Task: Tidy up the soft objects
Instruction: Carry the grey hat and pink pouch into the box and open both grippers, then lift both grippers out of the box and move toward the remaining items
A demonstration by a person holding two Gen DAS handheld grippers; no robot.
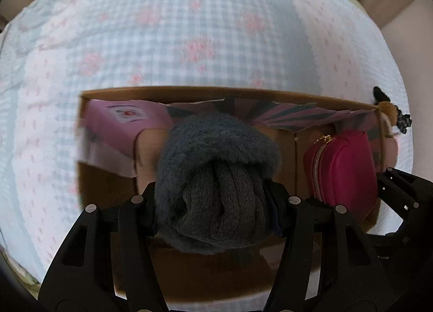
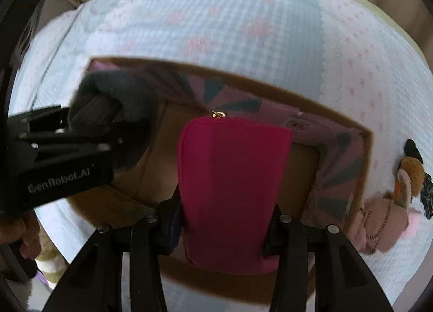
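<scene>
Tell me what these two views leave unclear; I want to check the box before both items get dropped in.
- Cardboard box floor: left wrist view, covered by the grey fuzzy bundle in the left gripper; right wrist view, by the pink zip pouch in the right gripper.
- Plush toy beside the box: blurred, and cut by the box wall in the left view.
- Print on the pink carton: too blurred to read.

I have a grey fuzzy bundle (image 1: 216, 176), rolled with its knit inner folds showing, pinched over the open cardboard box (image 1: 243, 92) on the bed. My other fingers clamp a magenta zip pouch (image 2: 230, 190), upright, its gold zipper pull at the far end, also over the box. A small plush doll (image 2: 389, 203) lies on the quilt just outside the box's right wall.
</scene>
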